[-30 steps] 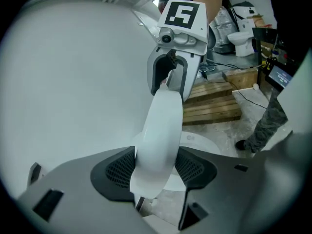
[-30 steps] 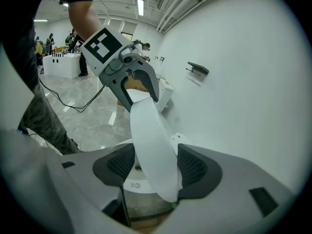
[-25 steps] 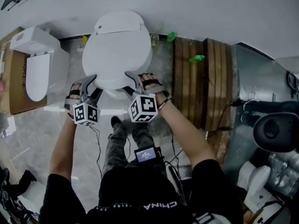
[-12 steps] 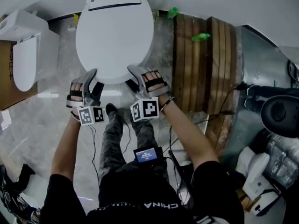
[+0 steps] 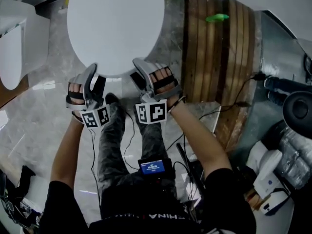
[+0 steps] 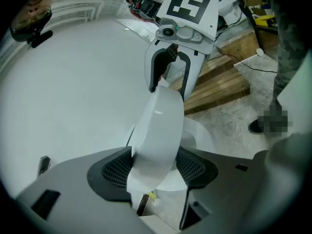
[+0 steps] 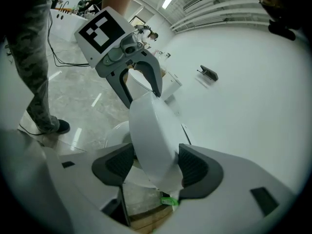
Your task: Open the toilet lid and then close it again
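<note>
Two clamp lid [image 5: 114, 23], seemingly: left gripper [image 6: 153, 165]; right gripper [image 7: 155, 165]

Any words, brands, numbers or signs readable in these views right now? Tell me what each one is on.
"CHINA": printed on the person's black shirt, upside down in the head view.
Small lit screen at the person's waist: too small to read.
Marker cubes: black-and-white square patterns only, no words.
Toilet lid: no print visible.
</note>
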